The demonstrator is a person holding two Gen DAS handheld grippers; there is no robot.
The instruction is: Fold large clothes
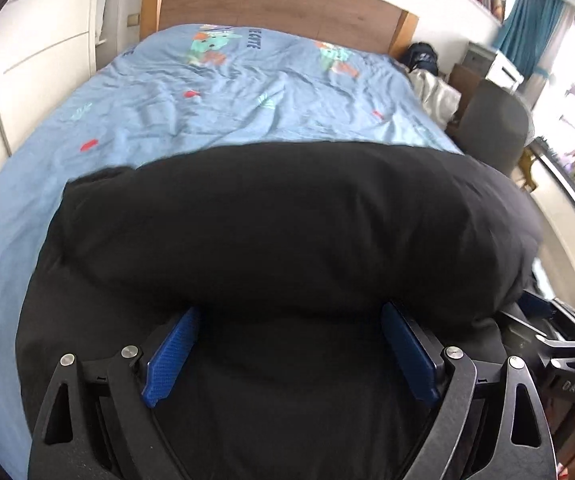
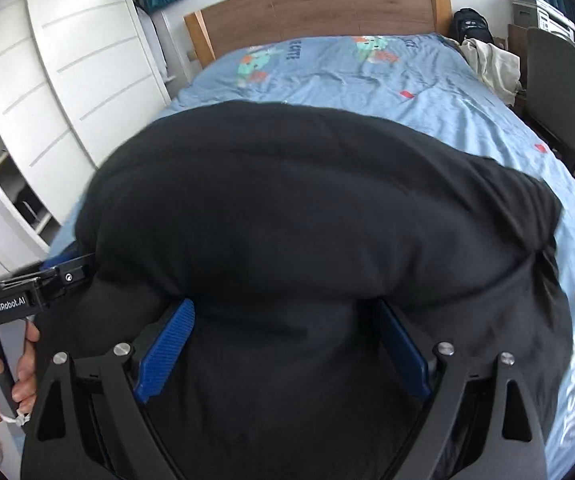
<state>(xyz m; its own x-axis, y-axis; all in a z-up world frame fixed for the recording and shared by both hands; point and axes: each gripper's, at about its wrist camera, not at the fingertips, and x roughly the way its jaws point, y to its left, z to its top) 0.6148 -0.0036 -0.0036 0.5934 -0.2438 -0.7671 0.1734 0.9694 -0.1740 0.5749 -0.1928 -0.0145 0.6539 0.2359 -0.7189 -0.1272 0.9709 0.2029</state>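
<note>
Black garment point(image 1: 287, 232) on the bed point(image 1: 167, 112) looks soft, floppy, prob light; grab hem corners. Left gripper point(image 1: 291, 352) & right gripper point(image 2: 283, 352) both spread wide, pinching nothing.

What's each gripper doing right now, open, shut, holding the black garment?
Left gripper: open, jaws wide, black garment bulging just ahead, no pinch visible.
Right gripper: open, jaws wide over the same garment, nothing clamped.
</note>
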